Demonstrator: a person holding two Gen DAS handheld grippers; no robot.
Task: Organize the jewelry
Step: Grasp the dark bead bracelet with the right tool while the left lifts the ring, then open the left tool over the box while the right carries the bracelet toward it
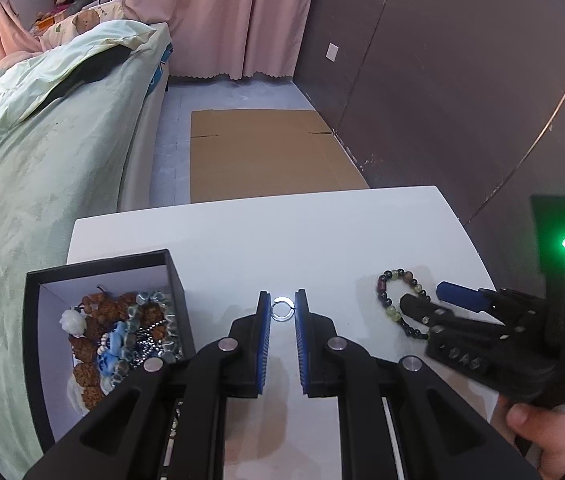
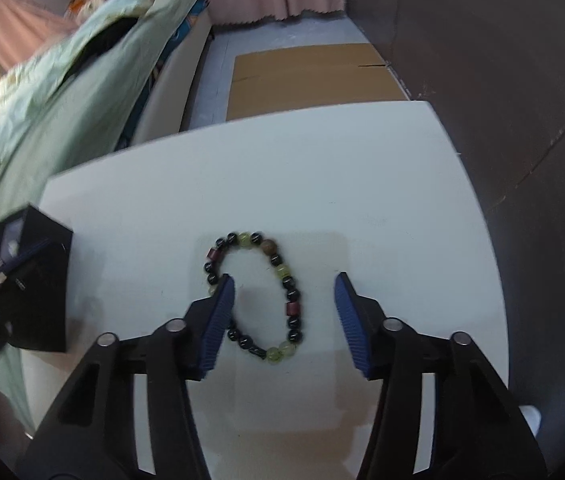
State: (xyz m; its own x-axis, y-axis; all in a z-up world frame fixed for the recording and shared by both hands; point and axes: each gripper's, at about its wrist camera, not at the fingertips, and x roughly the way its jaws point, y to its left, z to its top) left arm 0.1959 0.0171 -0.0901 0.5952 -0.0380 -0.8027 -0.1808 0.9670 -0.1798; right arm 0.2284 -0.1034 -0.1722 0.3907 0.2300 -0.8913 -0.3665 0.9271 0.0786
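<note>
On the white table (image 2: 266, 184), a beaded bracelet (image 2: 258, 292) of dark, green and reddish beads lies flat in an oval loop, right of the table's middle. We hold our right gripper (image 2: 284, 292) over it with the two blue-padded fingers (image 2: 218, 320) spread wide apart. The left finger's tip sits at the left side of the loop and covers a few beads; the right finger stands clear of the beads on the bare tabletop. Whether the pads touch the table we cannot tell.

From the left wrist view, the same bracelet (image 1: 396, 300) shows with the right gripper (image 1: 430, 300) reaching over its near right part, and part of the hand (image 1: 546, 432) that grips the tool shows at the lower right.

Further left, a small silver ring (image 1: 282, 309) rests on the table. Our left gripper (image 1: 282, 300) brackets it, the fingers a narrow gap apart with the ring lying between the tips. The ring nearly fills the gap; we cannot tell if the pads touch it.

At the near left of the table stands an open black box (image 1: 174, 276) with a pale lining. It holds a heap of bead strands: brown knobbly beads, clear bluish beads, a white carved flower and blue pieces.

Beyond the table lie a sheet of cardboard (image 1: 262, 152) on the floor, a bed with a green quilt (image 1: 42, 140) to the left, and pink curtains (image 1: 218, 16) at the far wall.
</note>
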